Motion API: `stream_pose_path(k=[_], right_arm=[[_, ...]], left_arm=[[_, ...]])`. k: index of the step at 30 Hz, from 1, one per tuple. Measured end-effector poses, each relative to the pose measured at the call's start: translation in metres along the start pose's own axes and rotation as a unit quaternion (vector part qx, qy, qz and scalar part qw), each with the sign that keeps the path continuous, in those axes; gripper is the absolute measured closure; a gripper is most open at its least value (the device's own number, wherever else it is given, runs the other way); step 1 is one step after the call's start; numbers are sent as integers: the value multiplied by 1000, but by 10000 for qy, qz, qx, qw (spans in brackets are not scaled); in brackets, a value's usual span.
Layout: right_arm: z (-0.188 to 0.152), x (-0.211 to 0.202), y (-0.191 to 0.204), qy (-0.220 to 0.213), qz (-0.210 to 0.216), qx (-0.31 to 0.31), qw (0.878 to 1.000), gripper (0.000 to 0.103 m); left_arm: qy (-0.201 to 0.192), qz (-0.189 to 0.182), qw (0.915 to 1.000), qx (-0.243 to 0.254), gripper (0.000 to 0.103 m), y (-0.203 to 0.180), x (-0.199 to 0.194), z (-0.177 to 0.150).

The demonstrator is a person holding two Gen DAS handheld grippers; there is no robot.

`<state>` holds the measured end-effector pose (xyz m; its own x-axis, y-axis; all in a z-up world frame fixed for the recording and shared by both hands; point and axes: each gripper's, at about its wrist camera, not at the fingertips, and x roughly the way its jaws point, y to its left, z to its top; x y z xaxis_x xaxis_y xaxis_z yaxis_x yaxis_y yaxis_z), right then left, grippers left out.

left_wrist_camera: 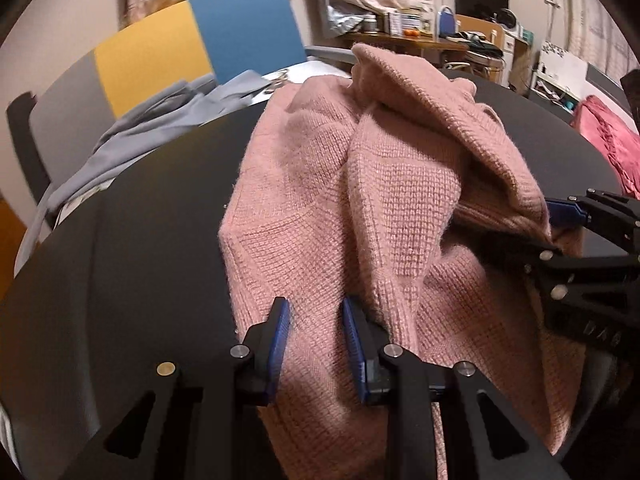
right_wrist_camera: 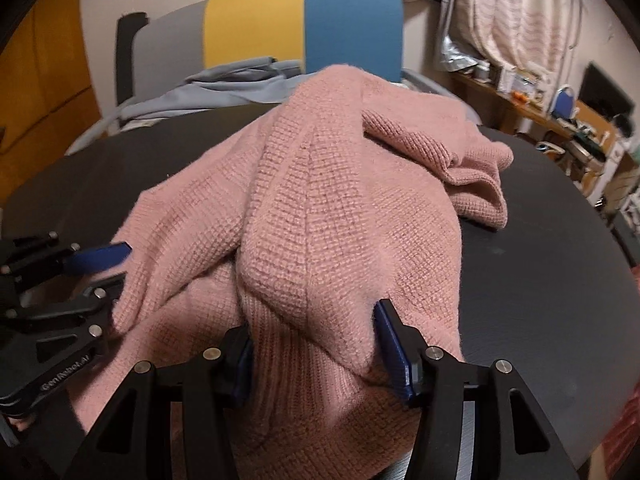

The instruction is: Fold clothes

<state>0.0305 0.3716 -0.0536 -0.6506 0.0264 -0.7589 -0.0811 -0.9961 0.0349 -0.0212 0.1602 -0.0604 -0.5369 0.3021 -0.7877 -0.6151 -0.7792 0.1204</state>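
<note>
A pink knitted sweater [left_wrist_camera: 384,184] lies crumpled in a heap on the round black table [left_wrist_camera: 132,248]; its near part hangs over the table's front edge. My left gripper [left_wrist_camera: 317,346] is at the sweater's near left part, its blue pads [left_wrist_camera: 280,340] pressed on a layer of knit. From the right wrist view it [right_wrist_camera: 120,268] reaches in from the left edge. My right gripper [right_wrist_camera: 318,354] squeezes a thick bunched fold of the sweater [right_wrist_camera: 320,220] between its fingers. In the left wrist view it [left_wrist_camera: 548,228] bites the fold from the right.
A chair with a grey, yellow and blue back [right_wrist_camera: 280,28] stands behind the table, with grey-blue cloth [left_wrist_camera: 160,120] draped on its seat. A deep pink cloth [left_wrist_camera: 608,140] lies at the far right. Cluttered shelves [right_wrist_camera: 580,120] and hanging laundry fill the background.
</note>
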Motion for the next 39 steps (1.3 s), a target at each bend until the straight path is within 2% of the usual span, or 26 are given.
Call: stream_pose_path(k=[5,8,13,18,19,20,21,22,25,28,32,35,39], right_arm=[[-5,-7,18,49,629,140,9979,46],[-5,-9,32,57,755,-58,9971,38],[0,-26,51,-75,618,-374,9974,32],[19,-41,84,-439,187,-1299,9904,32],[23,-40,93,-462,195,-1483,9877,35],[26,-37,98,-419,218,-1630,9855,70],[30,-34,100,-331,247,-1687,9848,93],[34,-31,99,-270,327,-1600,9862,93],[47,-36,80,-374,643,-957,9926,93],[52,-51,54,-574,489,-587,9954,93],[48,-62,10,-535,278,-97,9981,93],[32,-41,-17,-131,9,151,9998,93],[12,-14,-35,386,-9,424,9984,93]], left_arm=[[-4,175,9996,-236,74,21,-24,-31],[13,212,9988,-443,73,32,-39,-50],[1,402,9977,-548,73,44,-49,-65],[18,529,9961,-711,73,57,-48,-65],[0,527,9952,-826,73,60,-50,-67],[-21,512,9941,-953,73,64,-52,-70],[-43,482,9930,-1081,75,68,-55,-73],[-54,492,9919,-1165,76,71,-58,-76],[-63,623,9880,-1414,87,80,-69,-86],[-86,477,9815,-1853,90,97,-75,-96],[-173,183,9701,-2413,96,115,-83,-107],[-276,7,9688,-2464,97,116,-88,-101],[-414,-229,9663,-2531,96,119,-95,-93]])
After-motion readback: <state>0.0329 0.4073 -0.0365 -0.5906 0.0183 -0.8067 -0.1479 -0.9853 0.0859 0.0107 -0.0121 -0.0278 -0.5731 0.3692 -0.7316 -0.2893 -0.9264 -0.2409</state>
